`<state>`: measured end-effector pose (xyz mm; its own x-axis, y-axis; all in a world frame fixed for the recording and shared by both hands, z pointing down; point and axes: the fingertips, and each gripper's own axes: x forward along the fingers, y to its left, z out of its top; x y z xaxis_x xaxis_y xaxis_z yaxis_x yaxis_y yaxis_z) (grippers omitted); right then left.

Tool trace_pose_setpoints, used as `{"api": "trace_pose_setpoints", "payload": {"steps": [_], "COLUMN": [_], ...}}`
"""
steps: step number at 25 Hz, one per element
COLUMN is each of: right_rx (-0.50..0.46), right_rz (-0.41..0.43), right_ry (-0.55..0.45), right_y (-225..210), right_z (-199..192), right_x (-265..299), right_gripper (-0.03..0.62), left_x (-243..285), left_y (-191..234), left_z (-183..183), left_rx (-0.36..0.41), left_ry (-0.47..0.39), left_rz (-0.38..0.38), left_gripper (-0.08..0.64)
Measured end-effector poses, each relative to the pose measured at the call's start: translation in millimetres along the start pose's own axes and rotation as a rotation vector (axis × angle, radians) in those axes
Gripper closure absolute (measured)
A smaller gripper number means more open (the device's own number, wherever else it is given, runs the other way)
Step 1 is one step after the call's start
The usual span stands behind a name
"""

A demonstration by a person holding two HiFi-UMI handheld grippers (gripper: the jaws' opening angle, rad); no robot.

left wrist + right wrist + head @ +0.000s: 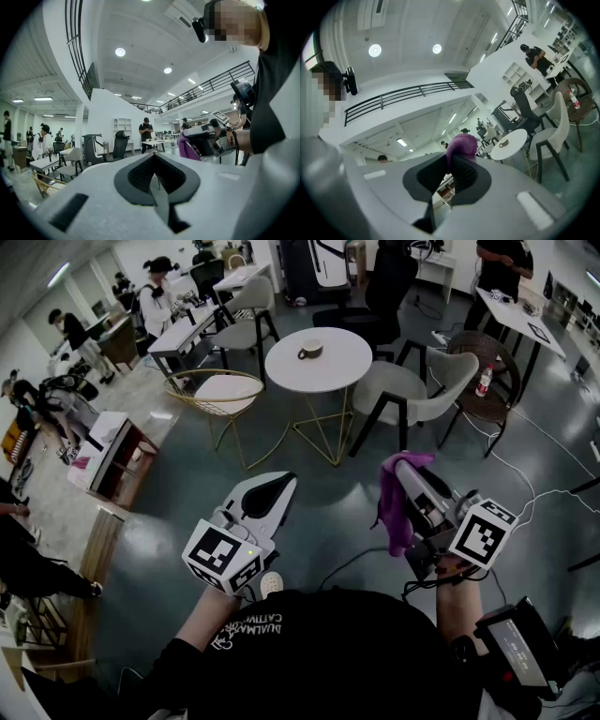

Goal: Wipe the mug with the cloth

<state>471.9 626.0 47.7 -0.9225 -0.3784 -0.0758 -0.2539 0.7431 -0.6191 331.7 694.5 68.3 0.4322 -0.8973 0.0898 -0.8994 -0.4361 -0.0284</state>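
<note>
A brown mug stands on the round white table ahead, small also in the right gripper view as the mug on that table. My right gripper is held level in front of me, shut on a purple cloth that hangs from its jaws; the cloth bulges out past the pads. My left gripper is level beside it, shut with nothing between its jaws. From the left gripper view the right gripper and the cloth show at the right.
A gold wire chair and grey chairs ring the table. Cables run over the floor at the right. A wooden shelf stands at the left. People sit and stand at desks farther back.
</note>
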Motion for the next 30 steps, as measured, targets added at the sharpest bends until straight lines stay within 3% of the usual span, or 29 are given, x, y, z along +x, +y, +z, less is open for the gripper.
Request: {"api": "trace_pose_setpoints", "payload": {"steps": [14, 19, 25, 30], "right_rx": [-0.051, -0.028, 0.032, 0.04], "right_rz": [-0.001, -0.005, -0.014, -0.1], "right_ry": [0.046, 0.082, 0.106, 0.156], "right_y": [-7, -23, -57, -99], "right_z": [-6, -16, -15, -8], "right_x": [16, 35, 79, 120], "right_gripper": [0.563, 0.561, 0.561, 0.561], "left_x": [-1, -1, 24, 66], "left_y": [26, 39, 85, 137], "left_z": [-7, -28, -40, -48], "left_rx": [-0.12, -0.152, -0.197, -0.259], "left_ry": [-0.032, 0.015, 0.028, 0.007], "left_rz": [0.055, 0.068, 0.072, 0.037], "left_gripper": [0.558, 0.558, 0.558, 0.558]}}
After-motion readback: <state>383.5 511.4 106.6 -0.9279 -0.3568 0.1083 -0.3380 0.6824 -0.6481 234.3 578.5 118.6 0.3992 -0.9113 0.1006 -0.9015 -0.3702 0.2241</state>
